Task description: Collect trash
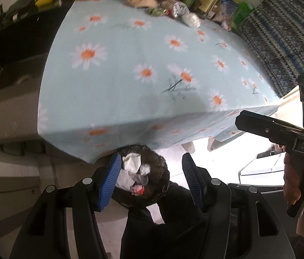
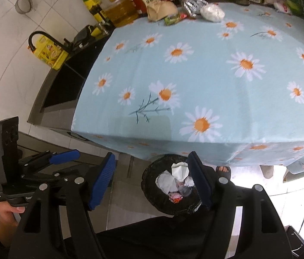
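In the left wrist view: at lower left, left gripper [image 1: 150, 178] with blue pads spread apart, nothing clamped between them. Directly beyond the gap, low in the frame's centre, black trash bin [image 1: 141, 172] on the floor, holding crumpled white paper [image 1: 130, 164] and a red-and-white scrap [image 1: 137, 189]; left pad overlapping the bin's rim in the picture, though whether touching cannot be told. Above, filling the middle, daisy tablecloth [image 1: 141, 64]; along its far edge at upper centre, a foil ball [image 1: 191, 19] among bottles. At right edge, right gripper's body in a hand [image 1: 298, 177].

In the right wrist view: at lower left, the left gripper [image 2: 65, 157] held by a hand [image 2: 7, 213]. Centre bottom, right gripper [image 2: 152, 181] open, holding nothing; bin [image 2: 152, 194] lying toward its right pad. At top, a crumpled beige bag [image 2: 161, 9] and a foil ball [image 2: 212, 11].
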The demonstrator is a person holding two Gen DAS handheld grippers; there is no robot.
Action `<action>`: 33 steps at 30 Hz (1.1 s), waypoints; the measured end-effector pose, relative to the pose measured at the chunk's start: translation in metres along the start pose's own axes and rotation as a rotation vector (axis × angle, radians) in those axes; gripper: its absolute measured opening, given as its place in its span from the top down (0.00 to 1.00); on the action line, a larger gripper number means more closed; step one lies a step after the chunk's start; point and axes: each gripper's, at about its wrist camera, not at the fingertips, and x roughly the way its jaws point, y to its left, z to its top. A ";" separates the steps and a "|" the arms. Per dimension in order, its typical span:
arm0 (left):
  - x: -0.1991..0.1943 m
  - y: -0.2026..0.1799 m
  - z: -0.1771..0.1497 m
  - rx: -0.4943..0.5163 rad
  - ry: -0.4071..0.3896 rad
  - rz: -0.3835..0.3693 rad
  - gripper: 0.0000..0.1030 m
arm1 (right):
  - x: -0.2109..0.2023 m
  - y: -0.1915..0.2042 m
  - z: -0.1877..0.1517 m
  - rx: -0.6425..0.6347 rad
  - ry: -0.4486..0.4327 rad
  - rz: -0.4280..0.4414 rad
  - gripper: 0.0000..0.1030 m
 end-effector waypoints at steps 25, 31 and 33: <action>-0.022 -0.031 0.063 0.086 -0.099 -0.005 0.45 | -0.050 -0.042 0.024 0.072 -0.143 -0.060 0.28; -0.018 -0.034 0.070 0.091 -0.095 -0.006 0.44 | -0.054 -0.049 0.029 0.084 -0.151 -0.067 0.24; -0.017 -0.035 0.072 0.091 -0.095 -0.003 0.44 | -0.054 -0.051 0.030 0.085 -0.150 -0.069 0.24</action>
